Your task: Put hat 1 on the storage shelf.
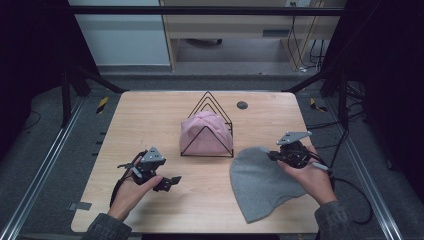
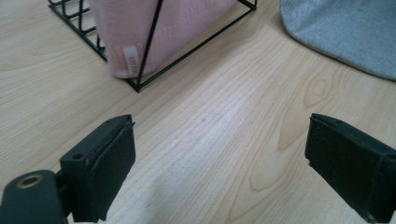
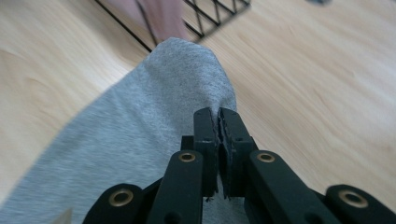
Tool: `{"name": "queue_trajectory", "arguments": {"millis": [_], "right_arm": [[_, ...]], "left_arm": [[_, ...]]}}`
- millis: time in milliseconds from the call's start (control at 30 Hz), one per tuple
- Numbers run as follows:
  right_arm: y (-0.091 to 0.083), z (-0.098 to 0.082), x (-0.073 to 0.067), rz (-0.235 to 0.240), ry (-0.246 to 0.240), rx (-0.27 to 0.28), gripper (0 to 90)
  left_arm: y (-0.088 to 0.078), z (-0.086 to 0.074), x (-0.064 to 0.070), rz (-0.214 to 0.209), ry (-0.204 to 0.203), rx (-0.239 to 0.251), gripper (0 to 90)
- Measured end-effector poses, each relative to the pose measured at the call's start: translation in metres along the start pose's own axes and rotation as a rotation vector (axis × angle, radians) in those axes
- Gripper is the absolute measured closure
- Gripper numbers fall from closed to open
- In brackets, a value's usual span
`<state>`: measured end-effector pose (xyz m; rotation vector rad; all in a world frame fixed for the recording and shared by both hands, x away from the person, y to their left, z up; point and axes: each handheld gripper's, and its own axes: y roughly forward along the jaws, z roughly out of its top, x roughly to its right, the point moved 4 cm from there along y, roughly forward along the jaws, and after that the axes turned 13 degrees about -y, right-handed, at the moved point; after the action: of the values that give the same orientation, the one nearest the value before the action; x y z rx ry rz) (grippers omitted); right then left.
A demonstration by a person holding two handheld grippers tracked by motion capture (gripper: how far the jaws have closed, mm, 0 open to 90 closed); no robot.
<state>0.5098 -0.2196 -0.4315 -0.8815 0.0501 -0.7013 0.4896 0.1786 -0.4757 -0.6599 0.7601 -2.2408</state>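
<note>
High view: pink hat (image 1: 206, 134) already tucked in the wire rack (image 1: 207, 125), grey hat (image 1: 260, 182) on the tabletop (image 1: 150, 120) with its edge pinched in the clenched right tongs (image 1: 272, 156), left tongs (image 1: 172, 181) wide and empty, racking probably left.

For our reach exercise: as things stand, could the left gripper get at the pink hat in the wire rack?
Probably yes. The left gripper is open with nothing between its jaws, and bare table lies between it and the pink hat. The wire rack bars may hinder the grasp.
</note>
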Motion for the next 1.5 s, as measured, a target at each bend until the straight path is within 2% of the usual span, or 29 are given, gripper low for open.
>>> {"name": "queue_trajectory", "arguments": {"millis": [67, 167, 333, 533, 700, 1067, 1433, 1500], "right_arm": [[-0.007, 0.01, -0.008, 0.006, -0.022, 0.022, 86.9], [-0.016, 0.025, -0.019, 0.012, -0.065, 0.052, 87.0], [-0.028, 0.05, -0.036, 0.026, -0.133, 0.103, 87.0], [-0.036, 0.072, -0.05, 0.046, -0.182, 0.135, 87.0], [-0.04, 0.087, -0.054, 0.06, -0.202, 0.158, 87.1], [-0.046, 0.116, -0.058, 0.107, -0.246, 0.185, 87.1], [-0.057, 0.143, -0.064, 0.142, -0.265, 0.253, 87.2], [-0.059, 0.147, -0.064, 0.143, -0.264, 0.265, 87.2]], "left_arm": [[0.001, -0.001, 0.002, -0.013, 0.002, -0.008, 8.1], [0.002, 0.0, 0.006, -0.056, 0.003, -0.011, 8.8], [0.003, 0.0, 0.015, -0.088, 0.029, -0.016, 9.5], [0.004, 0.001, 0.023, -0.124, 0.046, -0.016, 9.5], [0.002, 0.001, 0.026, -0.151, 0.049, -0.011, 9.5], [-0.005, 0.005, 0.03, -0.174, 0.056, 0.001, 9.4], [-0.023, 0.02, 0.038, -0.177, 0.082, 0.036, 8.8], [-0.026, 0.024, 0.038, -0.197, 0.075, 0.044, 8.7]]}}
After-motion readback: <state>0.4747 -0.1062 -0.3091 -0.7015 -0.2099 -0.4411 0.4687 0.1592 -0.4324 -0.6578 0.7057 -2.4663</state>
